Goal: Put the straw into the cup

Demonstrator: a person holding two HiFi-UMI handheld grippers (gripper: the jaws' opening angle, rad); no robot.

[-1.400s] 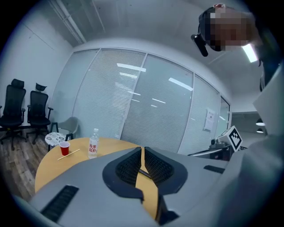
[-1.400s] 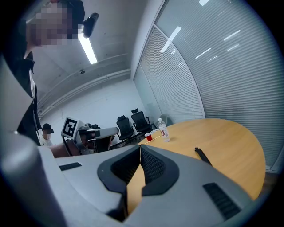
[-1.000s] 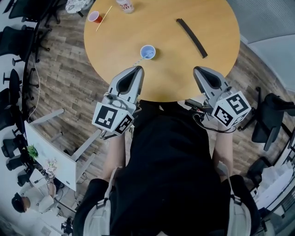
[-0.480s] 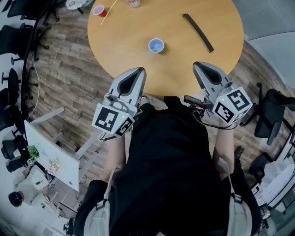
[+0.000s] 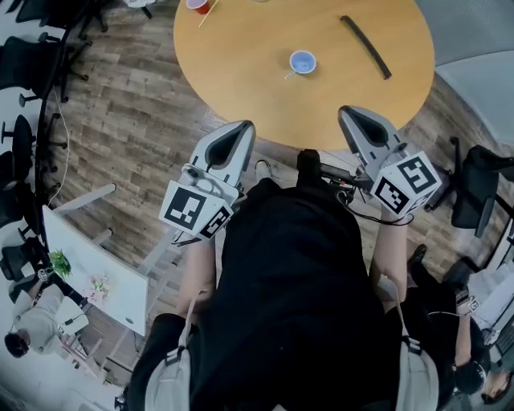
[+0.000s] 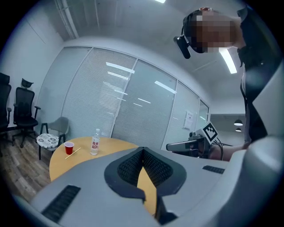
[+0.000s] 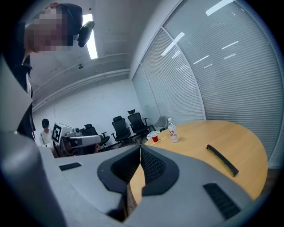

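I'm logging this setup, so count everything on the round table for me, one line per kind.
Cups: 2, a blue cup and a red cup
Bottle: 1
Straw, by the blue cup: 1
Stick, by the red cup: 1
Black strip: 1
Total: 6

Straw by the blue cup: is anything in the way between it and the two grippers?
Nothing visible does. Only bare table lies between the straw and the left gripper and right gripper, both shut and empty. The black strip lies off to the right, the red cup far away.
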